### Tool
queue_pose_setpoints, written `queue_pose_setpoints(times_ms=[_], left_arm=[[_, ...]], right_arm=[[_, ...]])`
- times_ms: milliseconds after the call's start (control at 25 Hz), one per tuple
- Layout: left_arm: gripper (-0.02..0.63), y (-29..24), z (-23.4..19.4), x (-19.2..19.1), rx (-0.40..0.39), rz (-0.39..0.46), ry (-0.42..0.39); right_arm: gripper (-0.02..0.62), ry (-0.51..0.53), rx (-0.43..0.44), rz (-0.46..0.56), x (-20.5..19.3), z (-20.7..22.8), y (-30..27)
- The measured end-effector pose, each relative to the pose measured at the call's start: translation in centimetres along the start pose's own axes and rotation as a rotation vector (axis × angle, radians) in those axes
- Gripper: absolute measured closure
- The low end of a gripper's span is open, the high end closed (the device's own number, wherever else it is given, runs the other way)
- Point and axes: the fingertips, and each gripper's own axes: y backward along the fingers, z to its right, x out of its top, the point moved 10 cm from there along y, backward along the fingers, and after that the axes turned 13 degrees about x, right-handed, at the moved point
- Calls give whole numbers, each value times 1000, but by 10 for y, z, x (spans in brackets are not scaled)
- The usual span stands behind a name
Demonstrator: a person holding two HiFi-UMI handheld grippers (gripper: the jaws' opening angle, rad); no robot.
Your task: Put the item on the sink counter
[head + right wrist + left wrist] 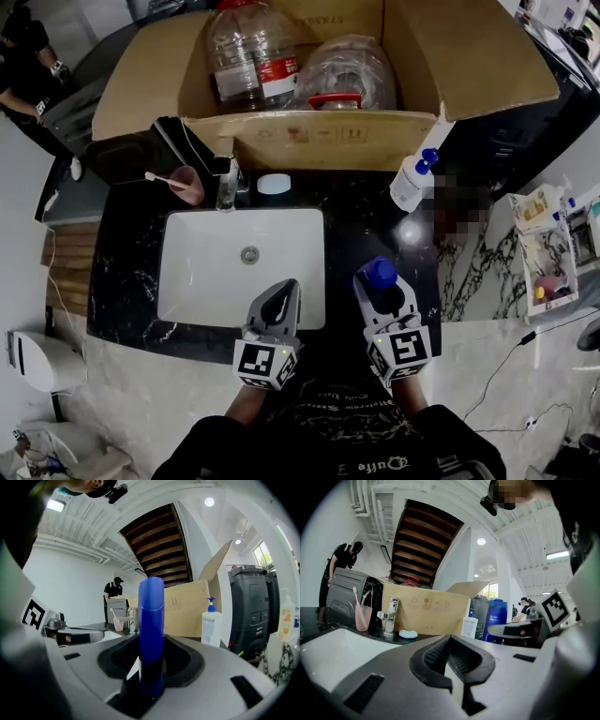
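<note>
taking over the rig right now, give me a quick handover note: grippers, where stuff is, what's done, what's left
Left gripper: jaws together, nothing in them, held over the front edge of the white sink.
Right gripper: closed on the blue bottle, which stands upright in the jaws.
Where: the bottle is over the front right of the black counter, just right of the sink. The white pump bottle stands further back.
Done: bottle picked up and brought to the counter.
Left: set it down on bare counter, release, back away. Whether its base touches yet can't be seen.
</note>
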Motion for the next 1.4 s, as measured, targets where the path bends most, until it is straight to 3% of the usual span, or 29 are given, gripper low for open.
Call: queue_pose_setpoints(times_ms=[400,1000,1400], left_arm=[[598,-5,3,3,80,-43,8],[599,-12,14,-2,125,-81,-3],[598,-22,18,-8,137,-127,-15]], right_arm=[[442,39,16,11,23,42,-19],[443,91,23,47,44,101,-73],[442,79,14,15,37,138,-113]])
